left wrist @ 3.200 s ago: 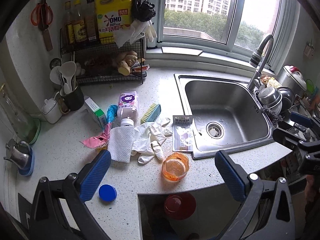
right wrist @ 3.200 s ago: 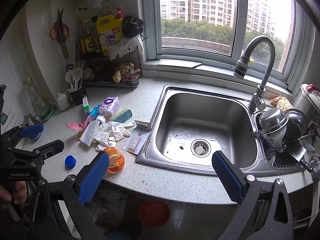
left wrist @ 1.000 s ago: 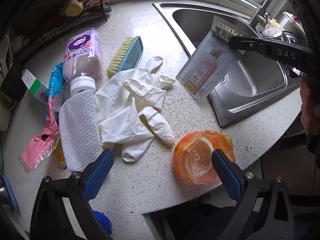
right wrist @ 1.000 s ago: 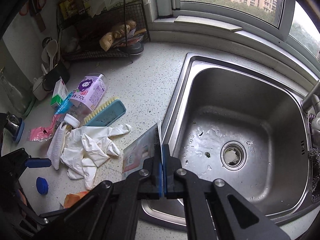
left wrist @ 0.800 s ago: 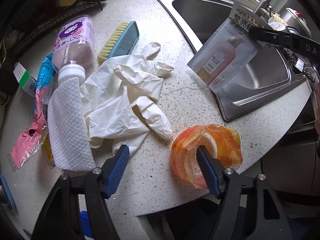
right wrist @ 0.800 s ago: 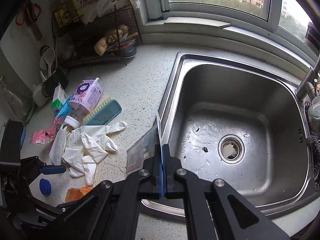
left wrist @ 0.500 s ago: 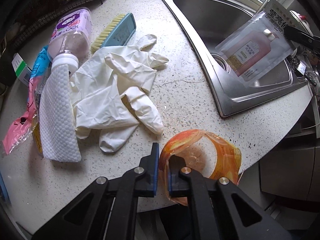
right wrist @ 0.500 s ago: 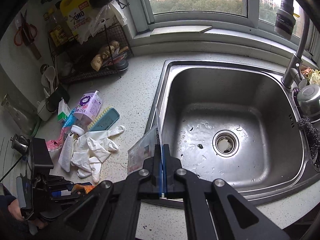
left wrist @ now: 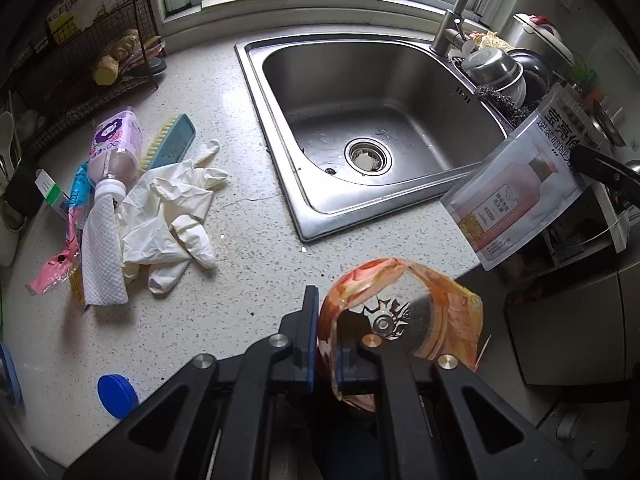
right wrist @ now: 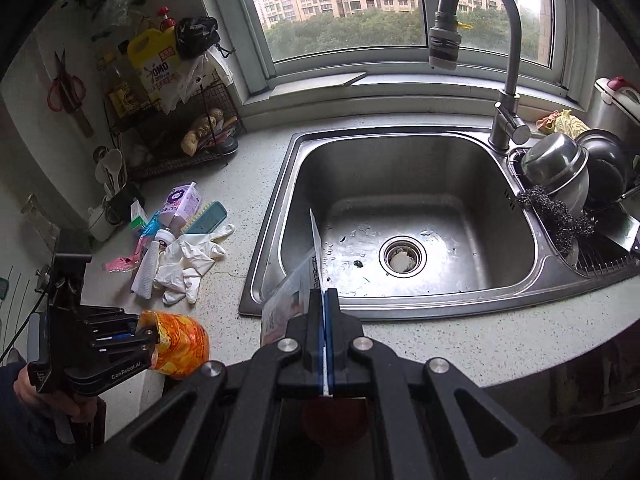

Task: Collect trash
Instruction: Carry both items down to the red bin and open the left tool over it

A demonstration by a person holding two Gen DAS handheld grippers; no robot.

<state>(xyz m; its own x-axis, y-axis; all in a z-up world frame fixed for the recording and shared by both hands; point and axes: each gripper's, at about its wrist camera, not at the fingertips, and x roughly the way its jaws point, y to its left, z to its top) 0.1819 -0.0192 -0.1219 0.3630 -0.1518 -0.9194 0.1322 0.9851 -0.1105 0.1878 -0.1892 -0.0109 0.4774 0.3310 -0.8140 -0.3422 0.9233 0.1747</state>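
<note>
Trash is hanging in both grippers: the left gripper (left wrist: 325, 344) is pinching the rim of a crumpled orange wrapper (left wrist: 404, 312), lifted clear past the bench (left wrist: 248, 264) edge, while the right gripper (right wrist: 325, 344) is clamping a flat sachet (right wrist: 296, 296) by its edge, off the bench near the sink (right wrist: 276, 216) rim. White gloves (left wrist: 168, 216), a paper towel (left wrist: 102, 256), a bottle (left wrist: 114, 148) and a blue cap (left wrist: 117, 395) are lying on the bench.

Left gripper (left wrist: 325, 344): bottom centre of its view, jaws clamped together.
Right gripper (right wrist: 325, 336): bottom centre, jaws pinched.
Hand (right wrist: 38, 394): lower left, gripping handle.
</note>
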